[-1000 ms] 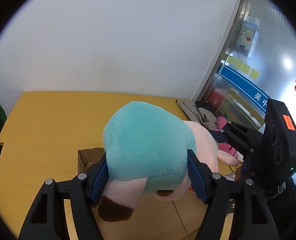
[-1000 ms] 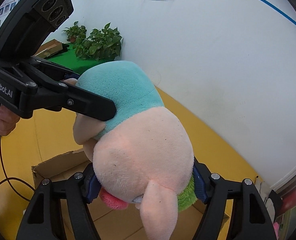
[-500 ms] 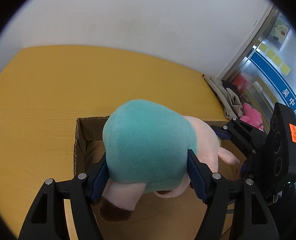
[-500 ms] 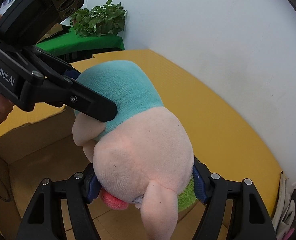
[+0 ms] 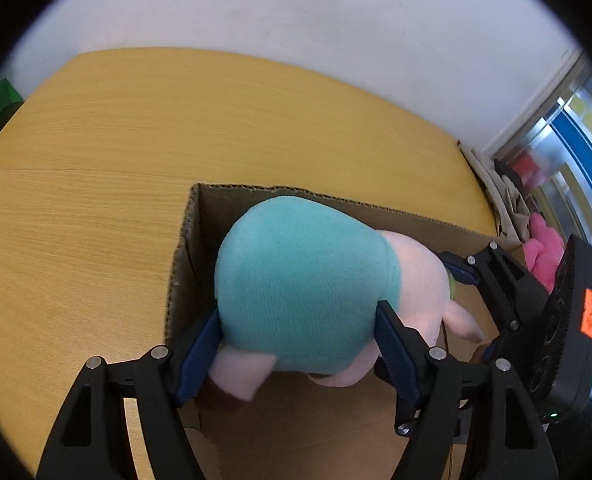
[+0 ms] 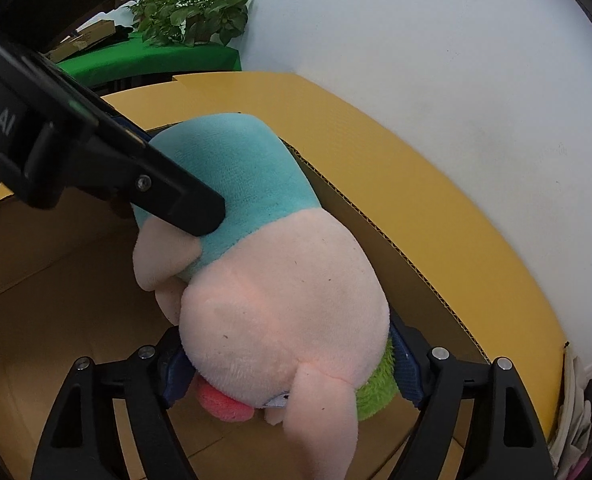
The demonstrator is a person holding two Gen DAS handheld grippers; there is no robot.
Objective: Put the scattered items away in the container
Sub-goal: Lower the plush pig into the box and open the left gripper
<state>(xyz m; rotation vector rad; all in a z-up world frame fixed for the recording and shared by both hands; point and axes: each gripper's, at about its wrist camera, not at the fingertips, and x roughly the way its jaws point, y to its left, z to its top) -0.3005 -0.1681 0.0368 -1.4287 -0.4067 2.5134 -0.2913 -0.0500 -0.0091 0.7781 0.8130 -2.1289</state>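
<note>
The plush pig (image 5: pixel 308 296) is soft, fuzzy cloth. The box (image 5: pixel 184 248) is matt corrugated cardboard with rough cut edges. The surface (image 5: pixel 96 160) looks like smooth wood-grain laminate. Both grippers, left (image 5: pixel 296 356) and right (image 6: pixel 288 372), are matt black, probably plastic.

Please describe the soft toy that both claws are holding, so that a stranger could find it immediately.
On the yellow wooden table stands an open brown cardboard box. Inside its opening hangs a pink plush pig in a teal shirt, clamped by the left claw and the right claw. Only it combines teal and pale pink.
</note>
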